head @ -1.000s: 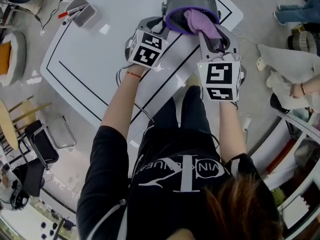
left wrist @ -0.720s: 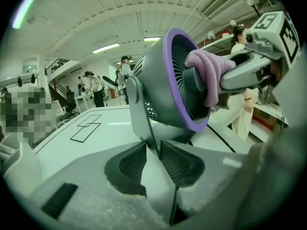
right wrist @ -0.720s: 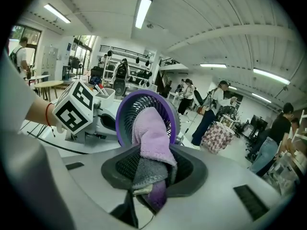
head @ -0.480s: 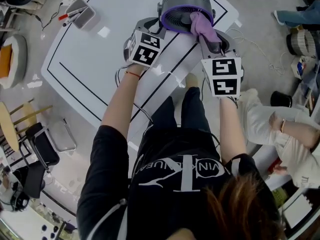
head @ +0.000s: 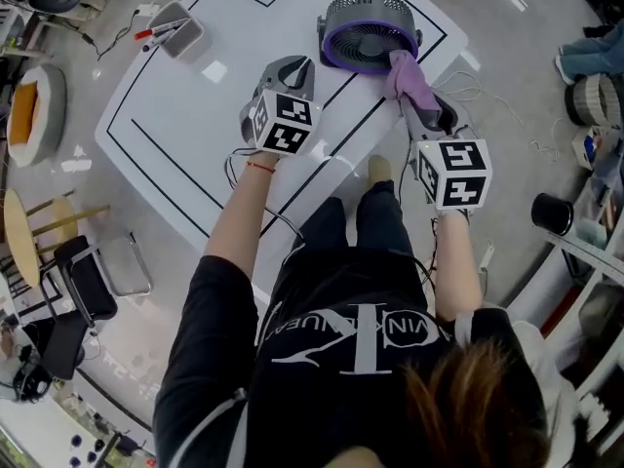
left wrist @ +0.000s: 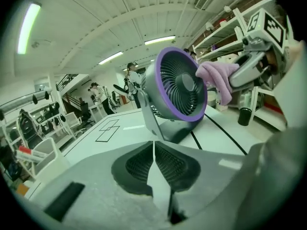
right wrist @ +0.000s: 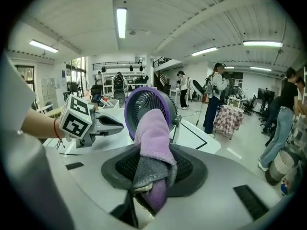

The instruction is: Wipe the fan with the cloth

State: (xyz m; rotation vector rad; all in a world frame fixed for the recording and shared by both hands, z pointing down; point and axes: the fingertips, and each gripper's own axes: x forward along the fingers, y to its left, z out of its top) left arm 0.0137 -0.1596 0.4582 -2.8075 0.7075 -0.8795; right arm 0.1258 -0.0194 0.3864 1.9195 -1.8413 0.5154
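Cloth (head: 410, 76), soft fuzzy lilac fabric, is clenched in the jaws of the right gripper (head: 421, 105), hiding their tips, and touches the purple rim of the round grilled fan (head: 369, 29) near the tabletop's (head: 185, 115) far right corner. Angled downward beside it, the left gripper (head: 298, 68) is closing its jaws on nothing.

- T-shirt (head: 351, 344) of the person, head view: white print across the black cloth. To the right of a big central mark the letters "VINK" can be read. The letters to the left of the mark are too folded and blurred to make out.
- Same print — the big central mark reads as a large "K" crossed by a curved stroke.
- Left cube (head: 283, 123) and right cube (head: 454, 174): black-and-white square code patterns on their faces — machine markers, not letters or numbers.
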